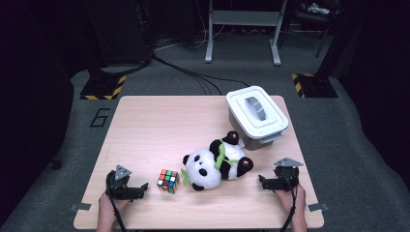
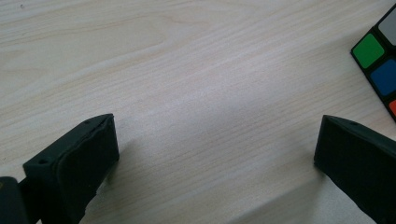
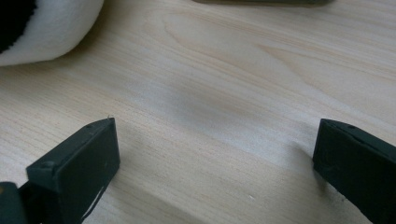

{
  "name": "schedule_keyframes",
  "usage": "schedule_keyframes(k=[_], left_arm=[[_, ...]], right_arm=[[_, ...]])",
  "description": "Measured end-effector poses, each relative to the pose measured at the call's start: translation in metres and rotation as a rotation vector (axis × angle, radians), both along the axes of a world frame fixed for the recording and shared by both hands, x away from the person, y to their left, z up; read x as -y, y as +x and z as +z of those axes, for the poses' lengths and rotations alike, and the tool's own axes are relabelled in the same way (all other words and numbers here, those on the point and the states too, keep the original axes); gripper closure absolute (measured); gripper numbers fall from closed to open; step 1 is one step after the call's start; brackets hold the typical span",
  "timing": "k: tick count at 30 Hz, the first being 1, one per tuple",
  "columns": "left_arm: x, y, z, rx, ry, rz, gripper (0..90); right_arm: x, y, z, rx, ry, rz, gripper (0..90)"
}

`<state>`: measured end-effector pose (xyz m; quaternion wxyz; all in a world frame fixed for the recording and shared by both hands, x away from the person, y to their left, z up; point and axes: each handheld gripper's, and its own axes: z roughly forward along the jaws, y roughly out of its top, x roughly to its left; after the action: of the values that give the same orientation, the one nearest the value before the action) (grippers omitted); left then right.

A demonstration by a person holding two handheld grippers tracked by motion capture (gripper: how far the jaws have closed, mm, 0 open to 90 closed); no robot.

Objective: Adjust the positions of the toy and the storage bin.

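Observation:
A plush panda [image 1: 215,163] lies on its back in the middle of the wooden table [image 1: 159,121]; its white side [image 3: 42,28] fills the top left corner of the right gripper view. A colourful puzzle cube [image 1: 168,181] sits just left of the panda, and its corner [image 2: 380,65] reaches into the left gripper view. My left gripper [image 1: 140,189] rests near the front left edge, open, with bare wood between its jaws [image 2: 217,144]. Right of the panda, my right gripper [image 1: 263,181] is open over bare wood [image 3: 217,144] too.
A white lidded bin [image 1: 257,116] stands at the table's back right, just behind the panda. A hand holds each gripper at the front edge. Beyond the table are grey floor, cables and stand bases with yellow-black tape [image 1: 104,87].

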<state>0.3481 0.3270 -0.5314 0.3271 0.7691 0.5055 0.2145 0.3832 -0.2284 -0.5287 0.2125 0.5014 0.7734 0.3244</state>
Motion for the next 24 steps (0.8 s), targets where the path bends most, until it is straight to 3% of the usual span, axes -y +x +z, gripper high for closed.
schedule_keyframes(k=[8, 20, 24], left_arm=[[0.001, 0.000, -0.001, 0.008, -0.004, 0.007, 0.0], [0.002, 0.000, 0.002, -0.011, -0.012, -0.007, 0.1], [0.008, -0.005, 0.012, 0.016, -0.029, -0.010, 0.1]], right_arm=[[0.000, 0.000, 0.000, 0.000, 0.000, -0.001, 0.0], [0.000, 0.000, 0.000, -0.001, 0.001, 0.000, 0.0], [0.000, 0.000, 0.000, -0.001, 0.000, -0.001, 0.0]])
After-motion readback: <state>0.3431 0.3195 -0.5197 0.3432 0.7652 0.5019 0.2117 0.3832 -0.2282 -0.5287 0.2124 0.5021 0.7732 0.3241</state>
